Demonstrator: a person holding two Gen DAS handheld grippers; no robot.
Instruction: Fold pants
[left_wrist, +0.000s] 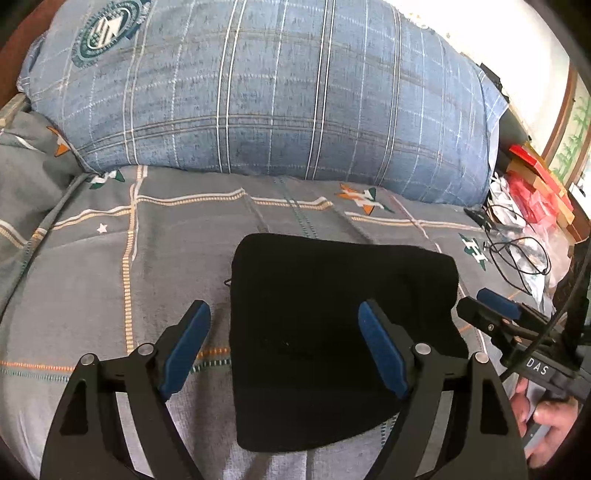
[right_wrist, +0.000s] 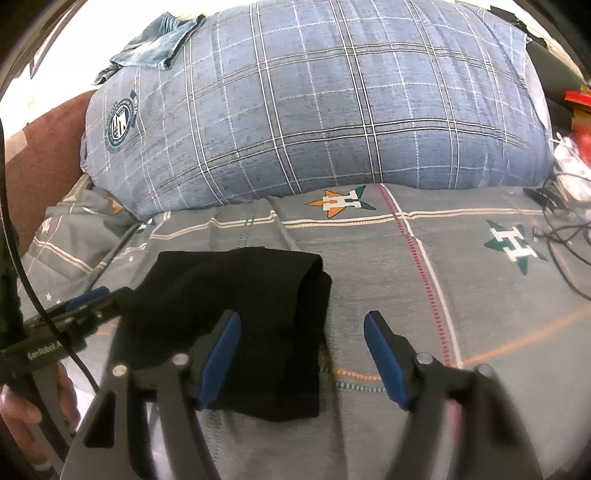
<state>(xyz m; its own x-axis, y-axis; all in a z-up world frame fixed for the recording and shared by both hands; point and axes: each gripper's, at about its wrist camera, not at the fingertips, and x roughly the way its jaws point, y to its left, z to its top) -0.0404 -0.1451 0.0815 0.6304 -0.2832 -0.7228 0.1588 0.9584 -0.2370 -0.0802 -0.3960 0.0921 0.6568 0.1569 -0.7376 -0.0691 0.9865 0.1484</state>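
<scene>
Right tongs blurred on their right arm and cut by the bottom edge; black pants partly hidden behind the left finger; red clutter beside bed too distorted to identify.

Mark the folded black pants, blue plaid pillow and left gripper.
Folded black pants (left_wrist: 332, 314), left wrist view, centre of top layer.
Blue plaid pillow (right_wrist: 314, 110), right wrist view, middle of cover.
Left gripper (left_wrist: 284, 343), left wrist view, midway between fingertips.

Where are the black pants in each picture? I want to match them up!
Left wrist view: the folded black pants lie bottom centre on the grey bedsheet.
Right wrist view: the pants lie lower left of centre.
Shared landmark: the big blue plaid pillow sits behind them in both.
</scene>
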